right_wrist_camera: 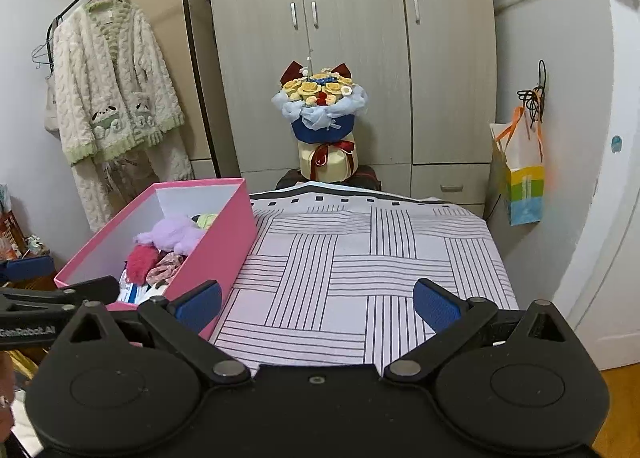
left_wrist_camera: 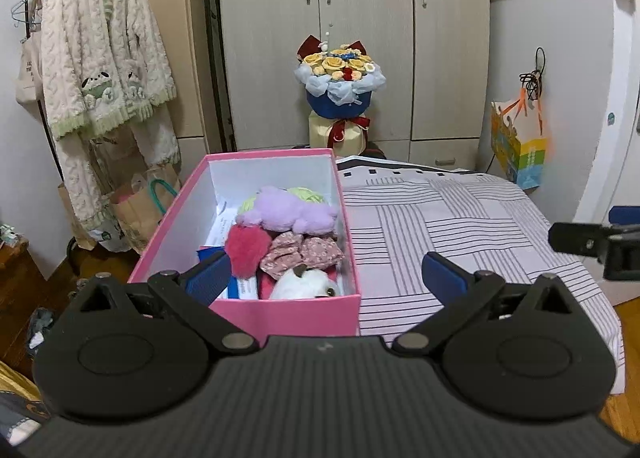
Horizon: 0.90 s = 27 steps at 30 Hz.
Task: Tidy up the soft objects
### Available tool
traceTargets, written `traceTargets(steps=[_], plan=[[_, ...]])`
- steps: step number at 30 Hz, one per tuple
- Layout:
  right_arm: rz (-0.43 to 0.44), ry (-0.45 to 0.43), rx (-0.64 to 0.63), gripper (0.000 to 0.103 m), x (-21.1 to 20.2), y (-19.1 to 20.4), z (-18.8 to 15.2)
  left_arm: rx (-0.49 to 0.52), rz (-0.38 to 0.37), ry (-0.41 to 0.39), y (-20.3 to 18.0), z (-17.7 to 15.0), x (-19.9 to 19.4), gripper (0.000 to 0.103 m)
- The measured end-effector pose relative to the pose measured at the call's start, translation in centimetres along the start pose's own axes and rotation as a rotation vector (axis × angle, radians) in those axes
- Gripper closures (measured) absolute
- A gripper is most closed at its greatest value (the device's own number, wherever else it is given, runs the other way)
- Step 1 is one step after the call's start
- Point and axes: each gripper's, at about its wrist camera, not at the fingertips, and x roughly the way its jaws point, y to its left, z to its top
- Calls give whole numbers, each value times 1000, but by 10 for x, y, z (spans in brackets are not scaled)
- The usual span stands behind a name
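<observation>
Hovering with its jaws spread wide and empty, the left gripper sits just short of the near end of the pink rectangular cardboard box, which rests on the left edge of the striped white tabletop. The box's long axis runs straight away from this gripper, so the left one is clearly nearer. The right gripper, also wide and holding nothing, hangs over bare cloth with the box off to its left. Inside the box I count 5 soft things: 1 lilac plush toy, 1 pale green yarn ball behind it, 1 magenta fluffy pom-pom, 1 floral pink fabric scrunchie, and 1 white plush animal at the near end; none lies loose on the tabletop
</observation>
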Motion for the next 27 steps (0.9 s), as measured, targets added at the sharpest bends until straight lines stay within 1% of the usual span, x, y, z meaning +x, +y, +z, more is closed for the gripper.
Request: traceTargets(steps=[4,7,12,16,21,25,27], plan=[[-16,21,-1,0,-3,2,-10,-7,0,8,-1,-5,1,0],[-56,3,-12,0,-8,3,-18,-8,5,3,0,-7,-1,0],[-97,-17,-23,0,-15,6,-24,-7,10,-2,0,-11,-4,0],[-128,-36,-32,0,-20,9,-29,-1,27,-29,0,-18,-10,0],[-132,-45,-25,0,-25,8,-33,13,36,-58,-1,-24,-15,0],[-145,-64,-26,0,-29,8,-35,20,31,-89,-2,-27,-18,0],[-153,-60,-30,0,-28,9,-36,26,28,-104,-3,-30,-19,0]])
